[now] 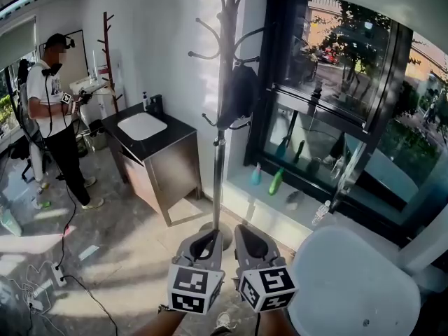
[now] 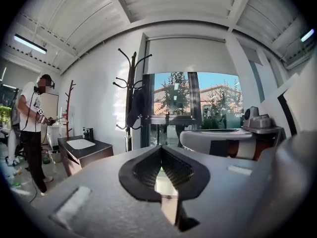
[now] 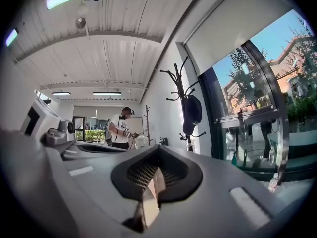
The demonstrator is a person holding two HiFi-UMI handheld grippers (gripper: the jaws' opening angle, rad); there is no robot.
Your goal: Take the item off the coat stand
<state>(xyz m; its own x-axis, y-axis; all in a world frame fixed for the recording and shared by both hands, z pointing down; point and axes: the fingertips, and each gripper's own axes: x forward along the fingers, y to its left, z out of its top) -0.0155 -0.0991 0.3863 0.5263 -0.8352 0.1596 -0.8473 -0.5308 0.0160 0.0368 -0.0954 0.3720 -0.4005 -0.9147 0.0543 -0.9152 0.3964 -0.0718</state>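
I held left gripper and right gripper clenched, empty, near coat stand; black bag hung on it.

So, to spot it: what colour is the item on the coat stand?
Black hanging bag; right gripper view.

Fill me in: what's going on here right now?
A person holds the left gripper and the right gripper low, facing the coat stand. Both are shut with nothing between their jaws. The dark bag hangs on one of the stand's hooks, not yet touched. Another person stands in the background near a sink cabinet.
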